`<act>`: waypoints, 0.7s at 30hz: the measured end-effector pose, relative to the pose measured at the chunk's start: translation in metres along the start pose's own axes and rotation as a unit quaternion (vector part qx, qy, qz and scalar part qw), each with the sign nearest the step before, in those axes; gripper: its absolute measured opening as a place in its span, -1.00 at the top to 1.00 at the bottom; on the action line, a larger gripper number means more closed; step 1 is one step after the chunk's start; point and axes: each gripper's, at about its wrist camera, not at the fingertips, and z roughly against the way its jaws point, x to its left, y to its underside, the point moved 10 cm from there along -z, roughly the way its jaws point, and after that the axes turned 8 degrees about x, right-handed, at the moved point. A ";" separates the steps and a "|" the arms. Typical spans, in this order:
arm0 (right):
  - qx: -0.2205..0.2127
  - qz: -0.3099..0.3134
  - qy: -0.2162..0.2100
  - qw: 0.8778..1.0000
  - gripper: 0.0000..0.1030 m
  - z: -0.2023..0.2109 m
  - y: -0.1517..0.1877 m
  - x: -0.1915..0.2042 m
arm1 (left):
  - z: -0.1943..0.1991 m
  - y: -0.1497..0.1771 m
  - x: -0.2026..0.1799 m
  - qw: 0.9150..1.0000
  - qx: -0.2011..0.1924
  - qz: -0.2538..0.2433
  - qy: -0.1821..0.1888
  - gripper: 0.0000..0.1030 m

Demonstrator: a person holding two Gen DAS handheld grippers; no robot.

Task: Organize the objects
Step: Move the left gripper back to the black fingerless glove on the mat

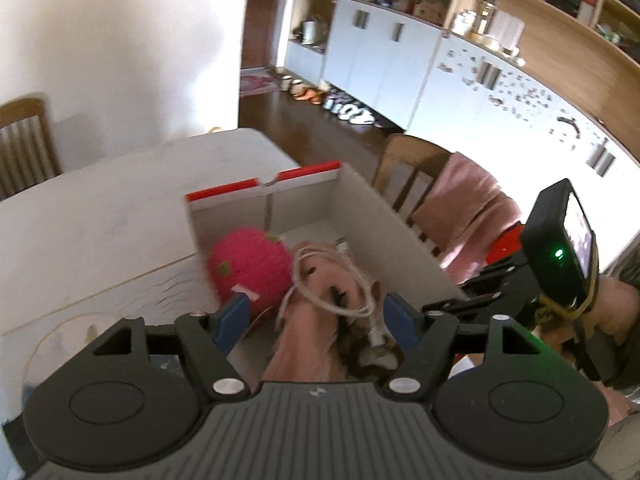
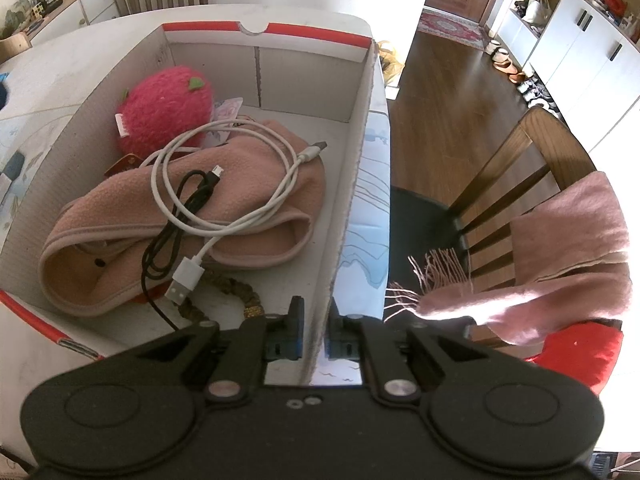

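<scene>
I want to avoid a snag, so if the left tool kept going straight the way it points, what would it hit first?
Probably the coiled white charging cable lying on the pink fleece cloth inside the white cardboard box. Both sit between the open left tool fingers, though blur leaves depth uncertain.

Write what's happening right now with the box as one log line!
left hand-held gripper: open, nothing held, above box | right hand-held gripper: shut on box wall | in box: pink plush, pink cloth, white cable, black cable
</scene>
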 end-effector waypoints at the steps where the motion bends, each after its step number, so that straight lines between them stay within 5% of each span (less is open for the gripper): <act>1: 0.000 0.000 0.000 1.000 0.83 0.000 0.000 0.000 | 0.003 0.004 0.005 1.000 0.000 0.008 -0.004 -0.42; 10: 0.002 0.002 0.002 1.000 0.82 0.001 -0.001 0.001 | 0.026 0.042 0.066 0.995 -0.007 0.087 -0.049 -0.64; 18: 0.002 0.002 0.002 1.000 0.81 0.001 -0.001 0.001 | 0.033 0.090 0.139 0.980 0.010 0.172 -0.104 -0.70; 21: 0.002 0.002 0.002 1.000 0.80 0.001 -0.001 0.001 | 0.035 0.109 0.164 0.973 0.017 0.185 -0.134 -0.94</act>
